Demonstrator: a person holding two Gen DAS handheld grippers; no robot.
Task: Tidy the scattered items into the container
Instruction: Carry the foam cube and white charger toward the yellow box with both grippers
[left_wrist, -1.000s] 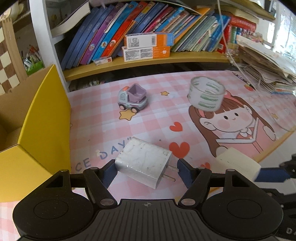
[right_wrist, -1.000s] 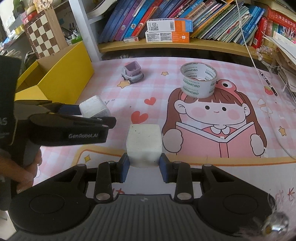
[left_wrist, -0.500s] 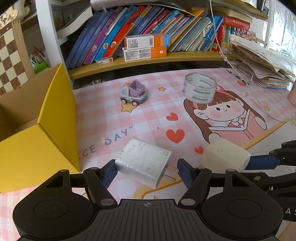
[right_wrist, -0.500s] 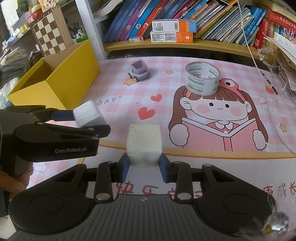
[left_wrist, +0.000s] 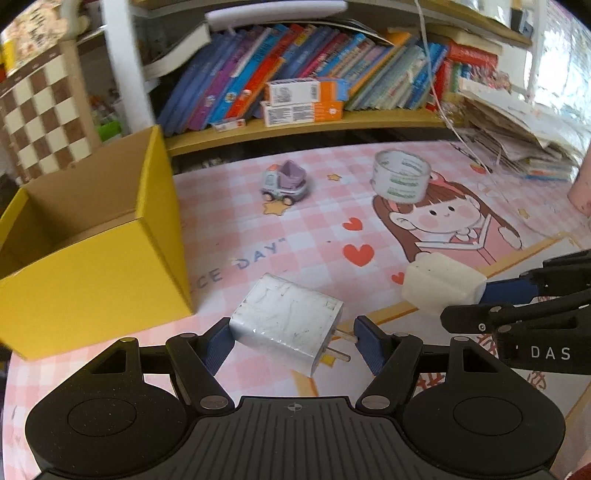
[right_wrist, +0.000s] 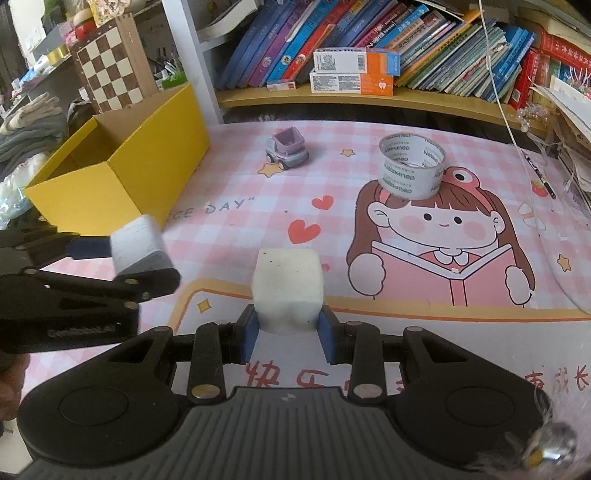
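My left gripper (left_wrist: 291, 341) is shut on a white plug charger (left_wrist: 286, 326), held above the pink mat; it also shows in the right wrist view (right_wrist: 138, 247). My right gripper (right_wrist: 286, 330) is shut on a white foam cube (right_wrist: 288, 286), seen from the left wrist view (left_wrist: 441, 286) at the right. The open yellow cardboard box (left_wrist: 92, 258) stands to the left, also in the right wrist view (right_wrist: 122, 162). A small purple toy truck (left_wrist: 284, 182) (right_wrist: 287, 147) and a roll of clear tape (left_wrist: 400, 181) (right_wrist: 412, 166) sit on the mat further back.
A low shelf of books (right_wrist: 369, 44) with orange and white cartons (right_wrist: 354, 72) runs along the back. A checkerboard (right_wrist: 110, 70) stands behind the box. Stacked papers (left_wrist: 524, 133) and a hanging cord (right_wrist: 506, 110) are at the right.
Both grippers have lifted and drawn back with their loads. The left one has swung left, so the yellow box shows more of its open top.
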